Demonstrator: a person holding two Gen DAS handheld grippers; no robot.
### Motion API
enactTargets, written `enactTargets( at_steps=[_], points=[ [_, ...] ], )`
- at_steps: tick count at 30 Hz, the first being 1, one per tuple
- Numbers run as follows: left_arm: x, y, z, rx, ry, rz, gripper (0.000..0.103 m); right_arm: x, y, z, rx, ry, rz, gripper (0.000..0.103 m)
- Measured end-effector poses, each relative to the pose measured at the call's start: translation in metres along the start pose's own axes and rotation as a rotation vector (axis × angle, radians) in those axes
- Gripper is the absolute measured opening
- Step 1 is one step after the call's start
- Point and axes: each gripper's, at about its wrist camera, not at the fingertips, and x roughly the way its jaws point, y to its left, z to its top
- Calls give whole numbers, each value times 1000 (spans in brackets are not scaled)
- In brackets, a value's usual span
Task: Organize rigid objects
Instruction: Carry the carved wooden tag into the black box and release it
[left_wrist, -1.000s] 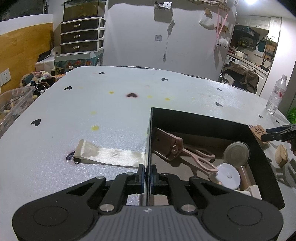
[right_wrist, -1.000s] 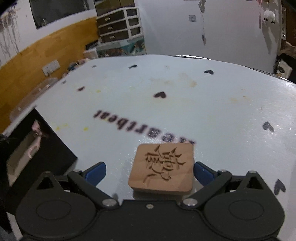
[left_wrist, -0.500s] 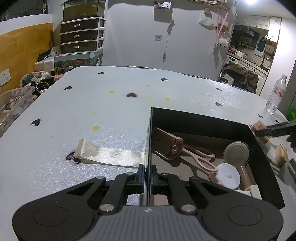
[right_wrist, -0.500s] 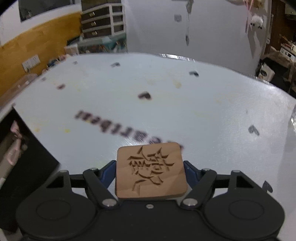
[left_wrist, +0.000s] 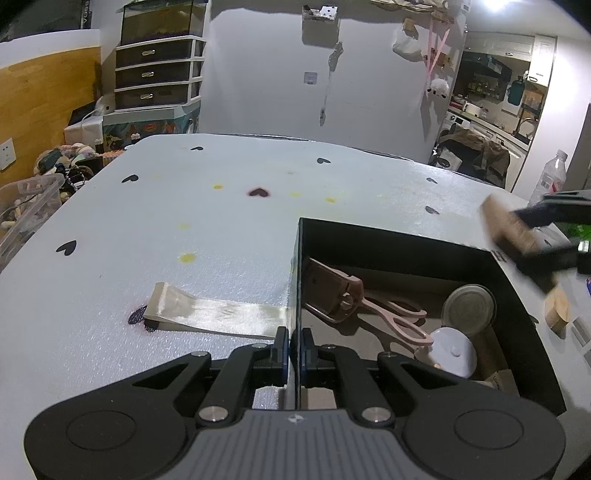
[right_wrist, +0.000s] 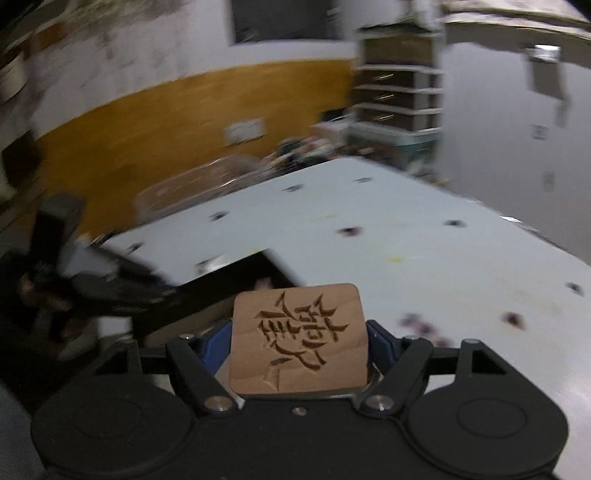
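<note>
— Gripping anything, that right claw (right_wrist: 299, 341)?

— Yes. Its blue pads press on both side edges of a square wooden tile (right_wrist: 298, 338), carved face up, with a cut character on it. From the left wrist view the same tile (left_wrist: 508, 230) shows blurred at the far right, held off the tabletop (left_wrist: 221, 229), beyond the far right corner of the black box (left_wrist: 406, 236).

— And the left claw (left_wrist: 294, 349)?

— Closed on the near left wall of that box; the thin black wall stands upright between the two fingertips, pinched tight.

— What lies inside the box?

— A pinkish tool with long looped handles (left_wrist: 354, 299) lies across the middle. To the right of it are a round metal lid (left_wrist: 469, 304) leaning up and a white round disc (left_wrist: 452, 350) just in front of it, the handles' tip touching the disc. Something brown lies under them; I cannot tell what.

— Outside the box?

— A pale strip of ribbon (left_wrist: 218, 310) lies flat on the tabletop, running up to the box's left wall. A small wooden piece (left_wrist: 557, 306) sits on the tabletop to the right of the box, and a clear water bottle (left_wrist: 550, 177) stands farther back on that side.

— The right wrist view?

— Badly blurred. The tile sits sharp between the pads, with the box's dark opening (right_wrist: 207, 295) below and to the left of it.
</note>
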Motion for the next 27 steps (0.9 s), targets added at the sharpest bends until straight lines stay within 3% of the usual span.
enactTargets(
  at_steps=[6,14,18,27],
  points=[
    [0,2,3,8,-12,-17,6,54,36,10,-98,130,109,77],
    [1,6,6,14,-2,-51,8,105,54,10,-109,261,228,77],
    [2,9,6,4,-4,-61,8,119,57,10,-60,281,340,82],
    [2,10,7,-2,-4,-67,8,115,48,7,-6,277,354,85]
  ],
)
